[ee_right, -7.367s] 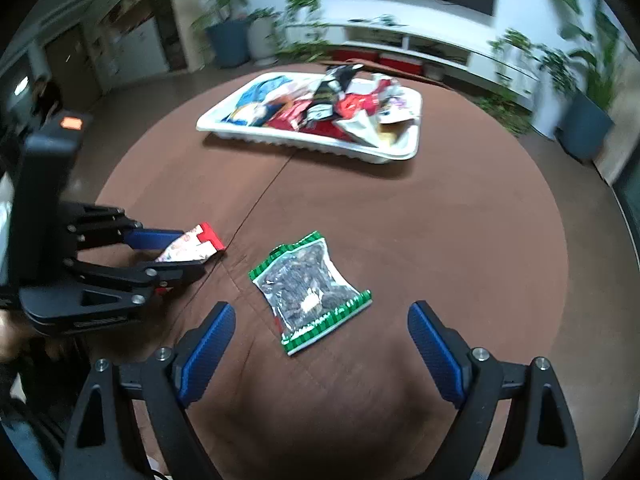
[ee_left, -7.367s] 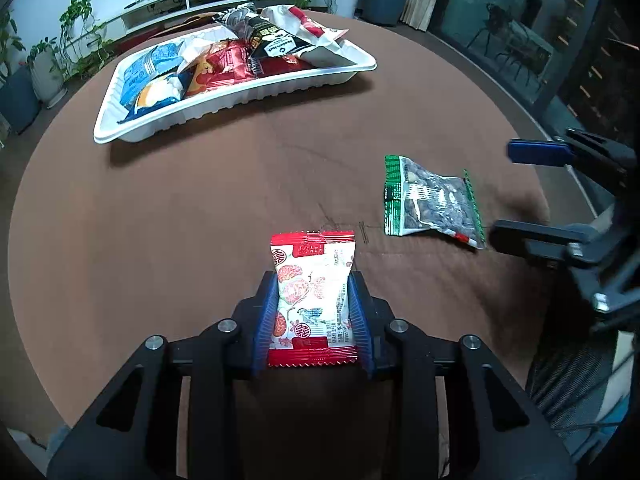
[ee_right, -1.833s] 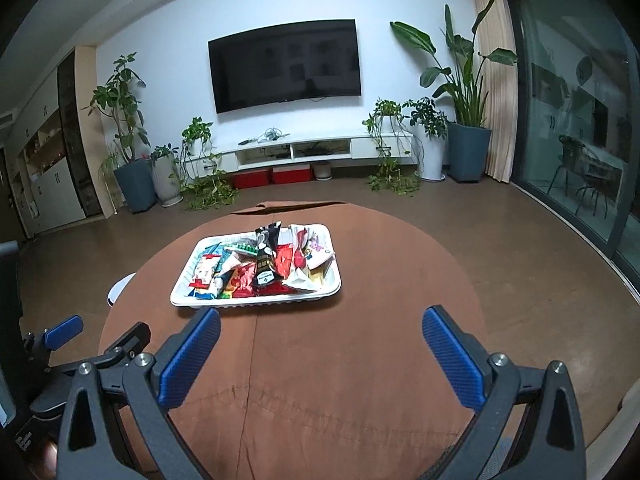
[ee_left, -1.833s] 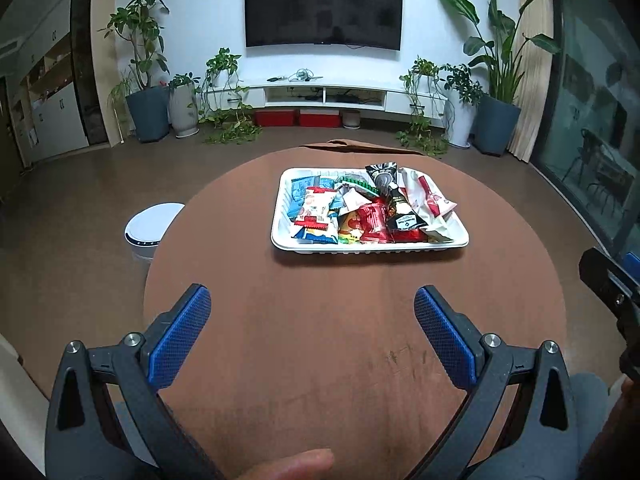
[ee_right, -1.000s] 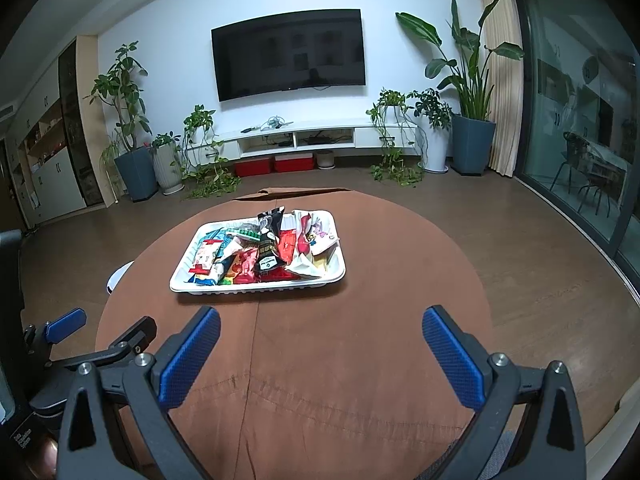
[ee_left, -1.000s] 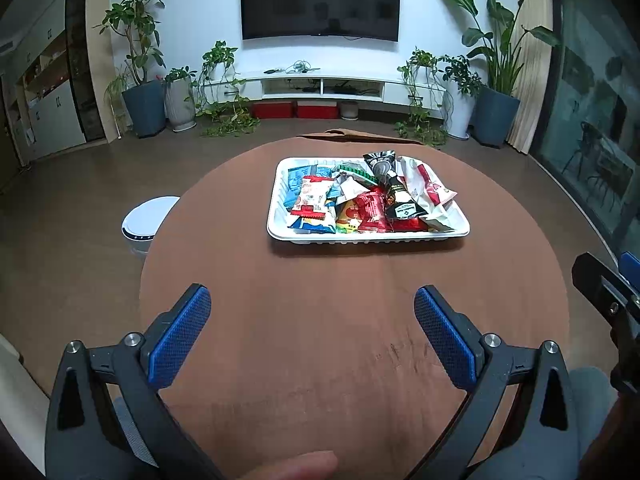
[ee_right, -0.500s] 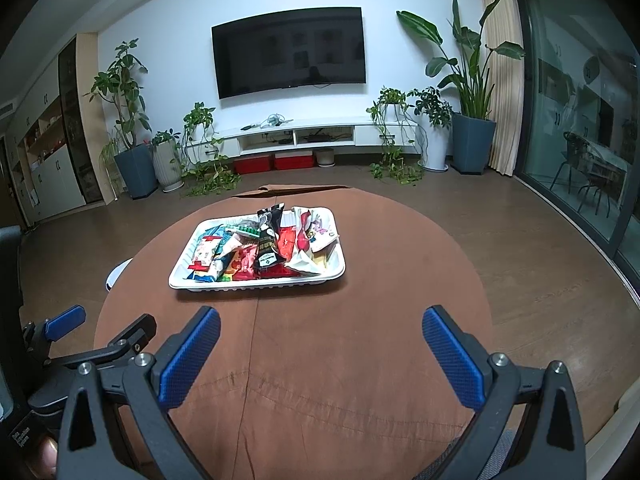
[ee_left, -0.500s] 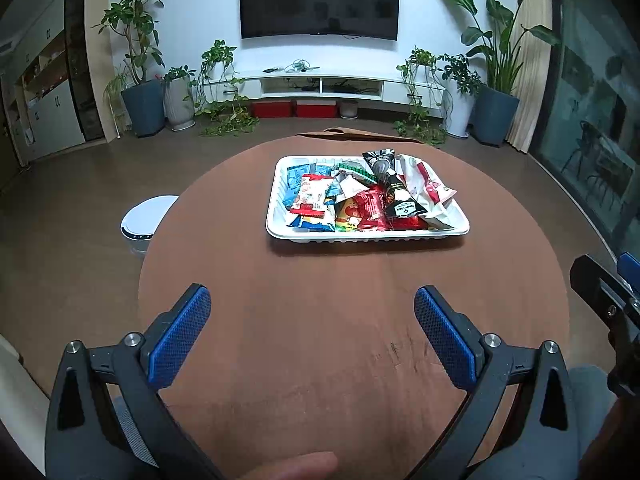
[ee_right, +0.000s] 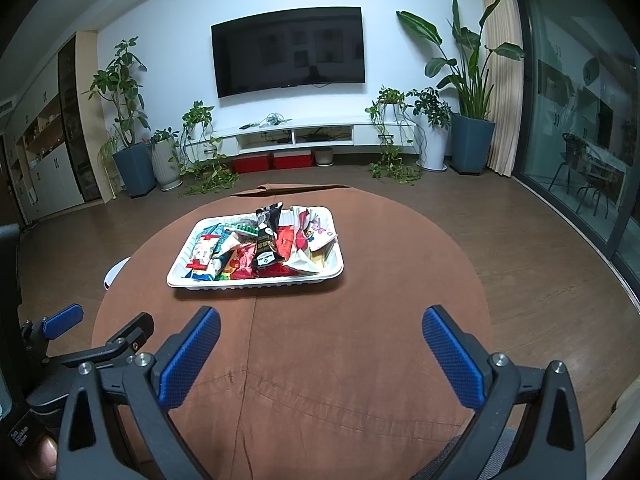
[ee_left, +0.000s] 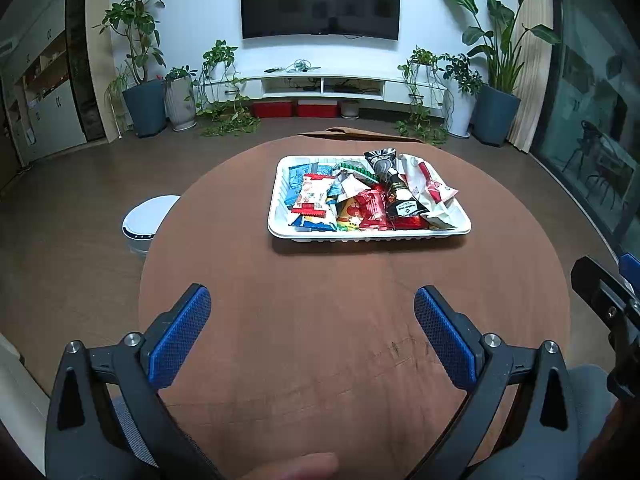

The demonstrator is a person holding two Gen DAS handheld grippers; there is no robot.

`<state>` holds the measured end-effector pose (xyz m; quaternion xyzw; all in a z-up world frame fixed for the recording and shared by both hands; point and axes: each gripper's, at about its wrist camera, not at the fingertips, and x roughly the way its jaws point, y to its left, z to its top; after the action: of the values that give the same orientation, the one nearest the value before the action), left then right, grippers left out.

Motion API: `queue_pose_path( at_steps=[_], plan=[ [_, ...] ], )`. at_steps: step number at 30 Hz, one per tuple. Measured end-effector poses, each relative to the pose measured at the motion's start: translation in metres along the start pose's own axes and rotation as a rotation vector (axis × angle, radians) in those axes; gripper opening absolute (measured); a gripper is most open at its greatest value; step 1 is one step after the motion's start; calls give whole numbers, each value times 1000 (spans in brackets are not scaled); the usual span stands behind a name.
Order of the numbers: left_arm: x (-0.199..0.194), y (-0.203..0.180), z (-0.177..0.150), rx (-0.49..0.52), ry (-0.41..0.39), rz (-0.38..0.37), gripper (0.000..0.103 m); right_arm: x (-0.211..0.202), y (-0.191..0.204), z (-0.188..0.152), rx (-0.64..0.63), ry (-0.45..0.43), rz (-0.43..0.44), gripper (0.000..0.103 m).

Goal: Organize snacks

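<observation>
Snack packets lie heaped in a white tray set toward the far half of the round brown surface; we count red, blue, black and white wrappers overlapping, a tall black one standing highest near the middle. We hold both tools back at the near edge, well apart from the tray. The left tool has its blue-padded fingers spread wide with nothing between them, only bare cloth showing in the gap. The right tool is likewise spread and holds nothing; in its view the left tool shows at the lower left, and in the left wrist view the right tool edges in at the right. A fingertip shows at the bottom of the left view. Beyond the surface we note a wall-mounted television, a low white cabinet, potted plants along the wall, and a round white device on the floor beside the surface.
</observation>
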<state>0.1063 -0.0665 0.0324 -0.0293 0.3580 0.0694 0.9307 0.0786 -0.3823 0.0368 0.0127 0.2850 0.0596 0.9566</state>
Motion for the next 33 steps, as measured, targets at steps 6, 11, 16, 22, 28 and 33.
queue_pose_path(
  at_steps=[6, 11, 16, 22, 28, 33],
  plan=[
    [1, 1, -1, -3, 2, 3, 103, 1, -1, -3, -2, 3, -2, 103],
    [1, 1, -1, -2, 1, 4, 103, 1, -2, -4, -2, 4, -2, 103],
    [1, 2, -1, -1, 2, 3, 103, 0, -3, -5, -3, 4, -2, 103],
    [2, 2, -2, -1, 3, 4, 103, 0, -3, -5, -4, 6, -3, 103],
    [3, 3, -3, -2, 4, 6, 103, 0, -4, -8, -4, 9, -2, 103],
    [3, 3, -3, -1, 5, 6, 103, 0, -3, -7, -4, 10, -2, 103]
  ],
)
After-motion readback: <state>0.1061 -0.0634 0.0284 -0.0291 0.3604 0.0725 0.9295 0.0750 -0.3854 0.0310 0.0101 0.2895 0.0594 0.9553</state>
